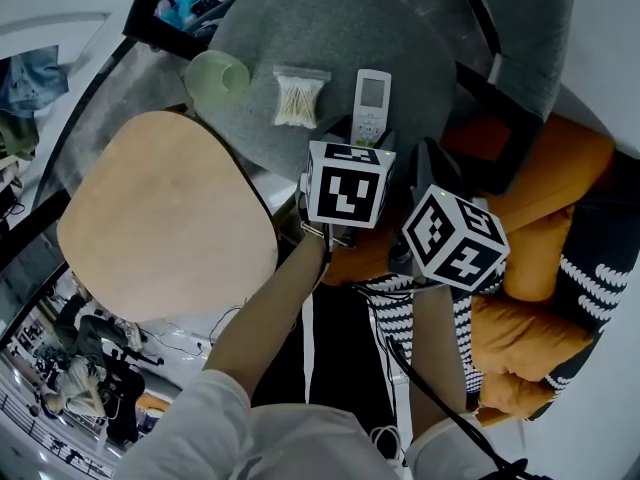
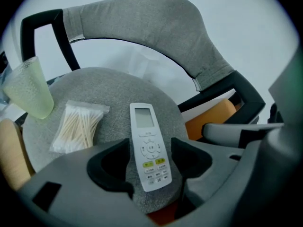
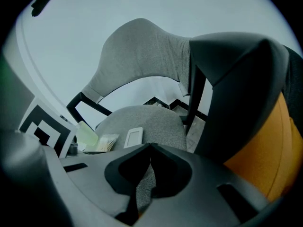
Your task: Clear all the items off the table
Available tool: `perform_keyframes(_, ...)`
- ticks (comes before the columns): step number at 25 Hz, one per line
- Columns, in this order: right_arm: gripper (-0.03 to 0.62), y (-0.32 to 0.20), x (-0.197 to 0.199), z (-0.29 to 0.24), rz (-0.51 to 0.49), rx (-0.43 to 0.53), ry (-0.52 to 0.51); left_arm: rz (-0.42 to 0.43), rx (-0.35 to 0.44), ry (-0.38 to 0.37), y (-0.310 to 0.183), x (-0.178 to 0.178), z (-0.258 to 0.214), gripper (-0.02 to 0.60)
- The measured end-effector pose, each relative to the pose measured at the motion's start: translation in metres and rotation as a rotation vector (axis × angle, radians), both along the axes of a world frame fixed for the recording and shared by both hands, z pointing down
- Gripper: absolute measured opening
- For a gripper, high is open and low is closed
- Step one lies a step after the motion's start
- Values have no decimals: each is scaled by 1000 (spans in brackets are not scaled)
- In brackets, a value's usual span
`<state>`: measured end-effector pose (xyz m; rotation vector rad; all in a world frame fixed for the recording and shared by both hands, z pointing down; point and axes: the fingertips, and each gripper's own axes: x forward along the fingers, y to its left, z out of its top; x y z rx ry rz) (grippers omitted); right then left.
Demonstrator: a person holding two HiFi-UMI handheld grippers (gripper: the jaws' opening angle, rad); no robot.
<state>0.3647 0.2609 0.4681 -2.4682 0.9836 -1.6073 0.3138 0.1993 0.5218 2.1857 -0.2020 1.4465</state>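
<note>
A white remote (image 1: 372, 103) lies screen up on the grey fabric chair seat (image 1: 300, 28). To its left are a bag of cotton swabs (image 1: 298, 98) and a pale green cup (image 1: 218, 76). My left gripper (image 2: 150, 148) is open, its jaws on either side of the lower end of the remote (image 2: 143, 119), which rests flat on the seat (image 2: 109, 89). The swabs (image 2: 78, 126) and the cup (image 2: 29, 90) lie further left. My right gripper (image 3: 149, 148) hangs shut and empty over the seat's near edge, right of the left gripper (image 1: 360, 138).
A round bare wooden table top (image 1: 165, 218) lies to the left of the chair. The chair's grey backrest (image 2: 156, 27) curves behind the seat. An orange sofa (image 1: 550, 158) with black-and-white patterned cushions (image 1: 600, 278) is at the right.
</note>
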Motion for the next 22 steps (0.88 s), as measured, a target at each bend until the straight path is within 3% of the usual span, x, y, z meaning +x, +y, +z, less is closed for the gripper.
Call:
perform_keyframes(11,25,0,-7,-11,30,-44,13,-92,-18,88,-25,-31,-47,278)
perform_keyframes(16,25,-24,-34,-25,-19,-52,45,-164,-35,122,-51,-75,-69,273)
perform_keyframes(22,25,-65,-87,-39,-115,-45,48,-328,-19,137,-92,-145,-86,237)
